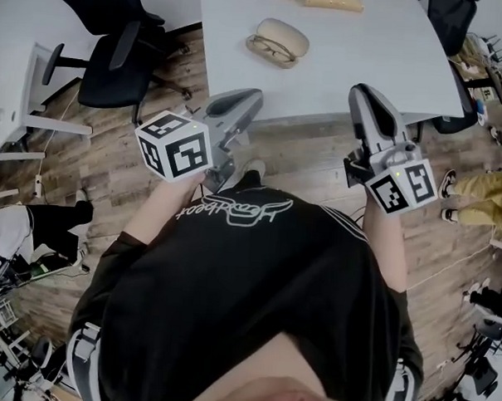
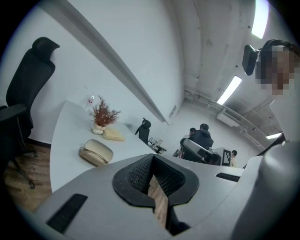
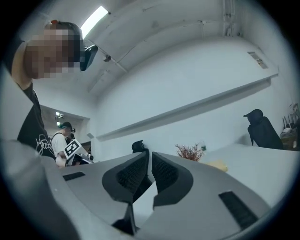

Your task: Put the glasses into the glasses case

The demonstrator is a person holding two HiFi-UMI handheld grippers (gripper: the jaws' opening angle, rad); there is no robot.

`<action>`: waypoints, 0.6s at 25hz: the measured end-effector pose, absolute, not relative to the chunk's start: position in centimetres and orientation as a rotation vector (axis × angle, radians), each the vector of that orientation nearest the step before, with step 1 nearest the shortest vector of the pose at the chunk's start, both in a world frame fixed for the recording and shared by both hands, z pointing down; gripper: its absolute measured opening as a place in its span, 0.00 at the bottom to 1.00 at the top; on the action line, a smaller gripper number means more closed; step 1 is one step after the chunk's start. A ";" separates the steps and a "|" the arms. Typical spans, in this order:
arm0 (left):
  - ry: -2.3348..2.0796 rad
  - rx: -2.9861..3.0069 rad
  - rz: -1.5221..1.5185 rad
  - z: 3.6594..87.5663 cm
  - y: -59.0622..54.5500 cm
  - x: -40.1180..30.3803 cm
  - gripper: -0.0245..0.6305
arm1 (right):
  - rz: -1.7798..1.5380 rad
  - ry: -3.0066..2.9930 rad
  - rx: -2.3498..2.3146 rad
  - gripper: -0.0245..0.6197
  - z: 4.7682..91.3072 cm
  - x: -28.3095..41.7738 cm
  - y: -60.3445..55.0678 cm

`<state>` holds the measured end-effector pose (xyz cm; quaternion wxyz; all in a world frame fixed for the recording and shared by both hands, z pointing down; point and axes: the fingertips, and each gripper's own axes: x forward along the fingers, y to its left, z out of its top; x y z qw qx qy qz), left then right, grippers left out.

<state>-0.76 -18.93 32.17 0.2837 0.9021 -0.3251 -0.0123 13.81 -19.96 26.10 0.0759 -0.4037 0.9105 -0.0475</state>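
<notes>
Two grippers hang over the wooden floor, short of the white table (image 1: pixel 365 51), and touch nothing. The left gripper (image 2: pixel 151 160) has its pads meeting at the tips with nothing caught. The right gripper (image 3: pixel 150 157) shows a thin slit between its pads, also empty. Well ahead on the table lies the domed beige glasses case (image 1: pixel 285 35), with the glasses (image 1: pixel 268 49) along its near edge. Whether they sit inside it or just against it I cannot tell. Farther back, a small vase (image 2: pixel 98 127) holds dried reddish sprigs (image 2: pixel 104 112).
</notes>
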 end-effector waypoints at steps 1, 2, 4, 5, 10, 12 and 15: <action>-0.875 2.433 -0.041 31.6 -18.0 -0.4 0.05 | -0.138 2.730 -1.189 0.09 25.8 14.0 -18.7; -0.875 2.453 -0.052 31.1 -16.9 0.1 0.05 | -0.134 2.731 -1.167 0.08 25.5 14.3 -17.4; -0.854 2.490 -0.084 29.9 -14.7 1.2 0.05 | -0.118 2.735 -1.123 0.07 24.9 14.7 -14.7; -0.838 2.505 -0.102 29.4 -13.7 1.8 0.05 | -0.109 2.741 -1.103 0.06 24.6 14.8 -13.5; -0.797 2.596 -0.113 26.9 -9.4 3.8 0.05 | -0.128 2.774 -1.042 0.05 24.2 15.0 -9.5; -0.783 2.634 -0.111 26.3 -7.4 4.5 0.05 | -0.149 2.786 -1.025 0.05 24.6 15.0 -7.8; -0.780 2.666 -0.113 25.7 -5.0 4.6 0.05 | -0.192 2.821 -0.995 0.05 25.5 14.3 -5.6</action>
